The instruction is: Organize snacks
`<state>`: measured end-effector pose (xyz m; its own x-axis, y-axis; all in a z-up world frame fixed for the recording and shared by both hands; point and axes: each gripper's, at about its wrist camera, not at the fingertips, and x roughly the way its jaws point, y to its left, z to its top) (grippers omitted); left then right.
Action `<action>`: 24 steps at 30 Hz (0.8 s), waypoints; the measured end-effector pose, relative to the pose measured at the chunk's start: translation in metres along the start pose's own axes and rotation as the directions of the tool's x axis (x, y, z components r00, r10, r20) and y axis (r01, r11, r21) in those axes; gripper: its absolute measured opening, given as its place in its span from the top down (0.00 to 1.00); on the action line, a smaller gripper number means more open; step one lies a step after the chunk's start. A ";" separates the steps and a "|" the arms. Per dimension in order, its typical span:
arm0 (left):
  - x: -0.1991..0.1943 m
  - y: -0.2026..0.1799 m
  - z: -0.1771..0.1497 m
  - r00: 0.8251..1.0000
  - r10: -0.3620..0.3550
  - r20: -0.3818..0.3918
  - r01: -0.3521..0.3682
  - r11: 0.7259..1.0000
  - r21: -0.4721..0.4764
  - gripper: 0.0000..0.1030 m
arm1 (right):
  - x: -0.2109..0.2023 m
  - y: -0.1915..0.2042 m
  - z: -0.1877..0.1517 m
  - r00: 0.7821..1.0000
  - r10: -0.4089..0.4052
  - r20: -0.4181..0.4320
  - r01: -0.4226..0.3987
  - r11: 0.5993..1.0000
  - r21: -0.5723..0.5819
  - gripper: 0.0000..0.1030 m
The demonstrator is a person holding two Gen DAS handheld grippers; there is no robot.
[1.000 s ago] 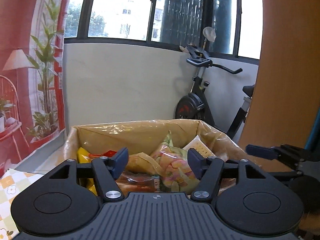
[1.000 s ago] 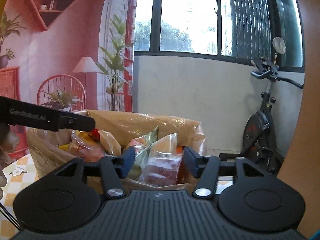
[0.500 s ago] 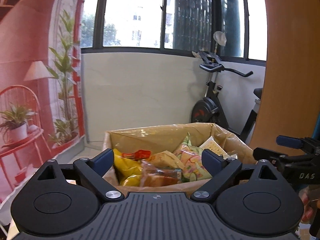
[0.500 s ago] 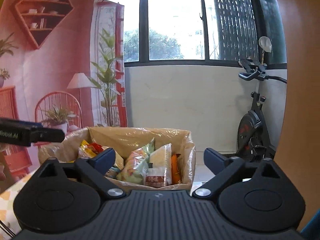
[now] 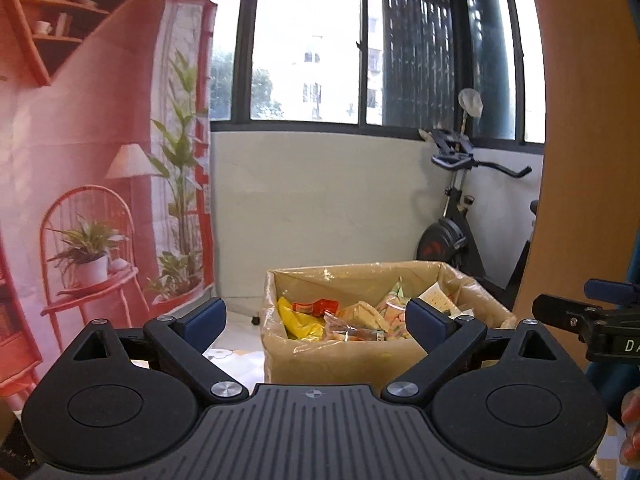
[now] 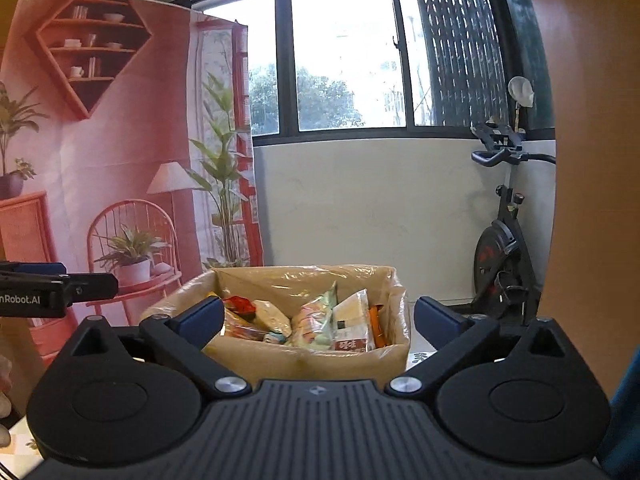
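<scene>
The cardboard box (image 5: 340, 356) hides its snack packets' (image 6: 316, 322) lower parts; their printed labels are too small to read.

left gripper (image 5: 314, 322) and right gripper (image 6: 318, 318) jaws gone from half-closed to wide open, both pulled back from the snack box (image 6: 304, 354), box now smaller in both views

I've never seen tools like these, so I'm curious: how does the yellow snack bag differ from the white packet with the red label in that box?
The yellow snack bag is bright, crumpled and slumped at the left end of the cardboard box; the white packet is pale, flatter and stands more upright near the right end. The white packet carries a red label low on its face; the yellow snack bag shows no readable label. Both sit loose inside the box, untouched by either gripper.
</scene>
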<state>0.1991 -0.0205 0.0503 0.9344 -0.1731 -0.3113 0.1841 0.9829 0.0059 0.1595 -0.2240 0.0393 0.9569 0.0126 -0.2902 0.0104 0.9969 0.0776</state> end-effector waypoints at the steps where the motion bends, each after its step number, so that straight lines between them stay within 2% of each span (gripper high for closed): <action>1: -0.007 0.000 0.001 1.000 0.001 0.001 -0.001 1.000 -0.004 0.05 | -0.007 0.002 0.001 1.000 0.002 0.001 -0.002 1.000 0.005 0.00; 9: -0.069 0.000 0.007 0.999 0.052 -0.007 -0.051 0.999 0.012 0.05 | -0.075 0.017 0.014 1.000 0.023 0.011 -0.024 0.998 0.065 0.00; 15: -0.113 -0.010 0.015 0.995 0.079 0.060 -0.083 0.995 0.058 0.05 | -0.114 0.025 0.019 0.999 0.027 0.021 -0.028 0.996 0.083 0.00; 24: -0.134 -0.018 0.015 0.996 0.053 0.077 -0.057 0.997 0.049 0.05 | -0.138 0.036 0.026 0.999 0.027 0.029 -0.029 0.998 0.061 0.00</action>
<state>0.0750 -0.0157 0.1065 0.9635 -0.1246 -0.2368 0.1448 0.9870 0.0699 0.0357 -0.1921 0.1065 0.9648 0.0374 -0.2604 0.0006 0.9895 0.1443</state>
